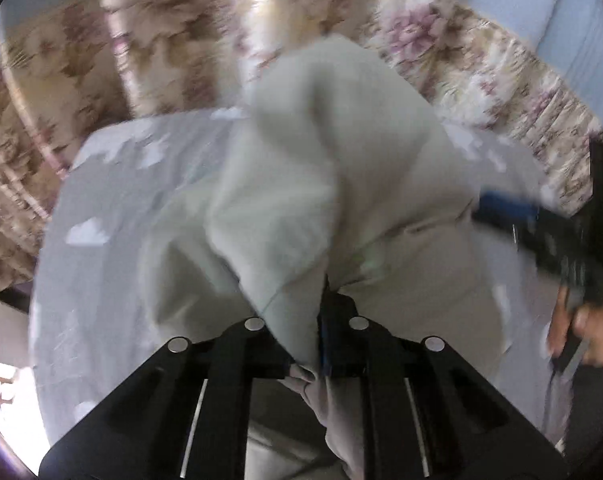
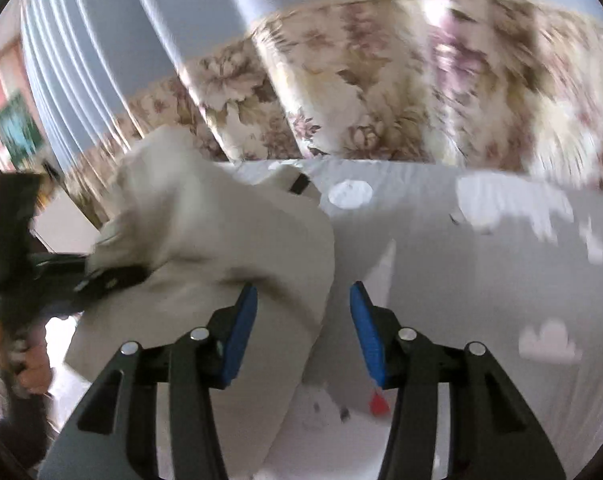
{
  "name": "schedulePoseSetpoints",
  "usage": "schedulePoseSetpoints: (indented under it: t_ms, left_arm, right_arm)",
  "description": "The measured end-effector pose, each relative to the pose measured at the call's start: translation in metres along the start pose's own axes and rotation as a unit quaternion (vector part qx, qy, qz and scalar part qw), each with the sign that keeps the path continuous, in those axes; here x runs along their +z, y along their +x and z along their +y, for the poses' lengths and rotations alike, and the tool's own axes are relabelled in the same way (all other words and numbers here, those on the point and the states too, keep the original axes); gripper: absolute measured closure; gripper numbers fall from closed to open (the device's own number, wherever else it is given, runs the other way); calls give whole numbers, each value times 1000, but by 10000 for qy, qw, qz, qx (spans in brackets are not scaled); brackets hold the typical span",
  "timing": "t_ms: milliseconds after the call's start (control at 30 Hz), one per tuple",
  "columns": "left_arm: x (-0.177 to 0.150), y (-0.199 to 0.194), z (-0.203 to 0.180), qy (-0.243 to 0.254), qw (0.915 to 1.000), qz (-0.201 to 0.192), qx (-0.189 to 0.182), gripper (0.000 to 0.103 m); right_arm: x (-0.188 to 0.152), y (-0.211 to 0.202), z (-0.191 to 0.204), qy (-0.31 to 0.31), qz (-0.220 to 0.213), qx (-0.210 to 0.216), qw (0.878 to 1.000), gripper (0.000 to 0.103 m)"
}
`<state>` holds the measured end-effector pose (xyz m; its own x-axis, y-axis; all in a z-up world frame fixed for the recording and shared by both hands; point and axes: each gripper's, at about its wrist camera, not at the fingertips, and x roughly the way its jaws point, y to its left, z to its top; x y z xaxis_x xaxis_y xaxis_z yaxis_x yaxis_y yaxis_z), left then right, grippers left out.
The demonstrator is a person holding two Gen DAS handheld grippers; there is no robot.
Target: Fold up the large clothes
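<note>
The cream-coloured garment (image 1: 313, 152) is heaped on a bed covered by a grey sheet with white cloud shapes (image 1: 93, 208), roughly at the middle of the sheet in the left wrist view. Behind the bed, on the far side, hangs a floral curtain (image 1: 161, 40) with a plain pale blue band above it.

The left claw (image 1: 321, 344) is pressed together on a gathered fold of the garment: cloth bunches out between its fingers and hangs down below them on the near side, while the rest of the fabric rises ahead of it in a tall, loose peak. In the right wrist view the same claw (image 2: 101, 276) enters from the left with its tip buried in the garment, and the hand (image 2: 33, 364) gripping its handle shows at the left edge.

The right claw (image 2: 303, 316) stands partly spread, its blue pads (image 2: 241, 332) apart. The left pad sits against the garment's right edge, and part of that edge lies in the gap; the right pad is over bare sheet. In the left wrist view this claw (image 1: 501, 208) reaches in from the right, blurred, its tip at the garment's right side. Both pictures are smeared.
</note>
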<state>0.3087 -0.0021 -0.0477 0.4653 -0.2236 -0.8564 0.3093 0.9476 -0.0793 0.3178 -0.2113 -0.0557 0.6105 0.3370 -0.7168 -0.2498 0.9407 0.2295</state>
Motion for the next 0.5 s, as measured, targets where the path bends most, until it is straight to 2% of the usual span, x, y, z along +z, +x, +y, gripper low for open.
schedulePoseSetpoints:
  t_ms: [67, 133, 200, 300, 367, 400, 500]
  left_arm:
    - [-14, 10, 18, -17, 9996, 225, 176, 93]
    - [-26, 26, 34, -165, 9987, 397, 255, 92]
    - [-30, 41, 48, -331, 9982, 445, 222, 92]
    - [-34, 67, 71, -708, 9966, 375, 207, 91]
    - [-35, 66, 74, -697, 9968, 309, 220, 91]
    - [-36, 63, 74, -721, 9967, 305, 231, 90]
    - [-42, 34, 70, -734, 9971, 96, 147, 79]
  right_arm:
    - [14, 27, 18, -245, 212, -53, 9995, 54]
    - [28, 54, 38, -558, 317, -323, 9974, 55]
    - [36, 81, 51, -808, 388, -585, 9942, 55]
    - [46, 99, 58, -848, 373, -717, 9931, 54]
    - [51, 94, 58, -787, 400, -586, 9944, 54]
    - [50, 80, 59, -836, 391, -429, 9948, 55]
    - [39, 29, 62, -964, 105, -53, 9953, 53]
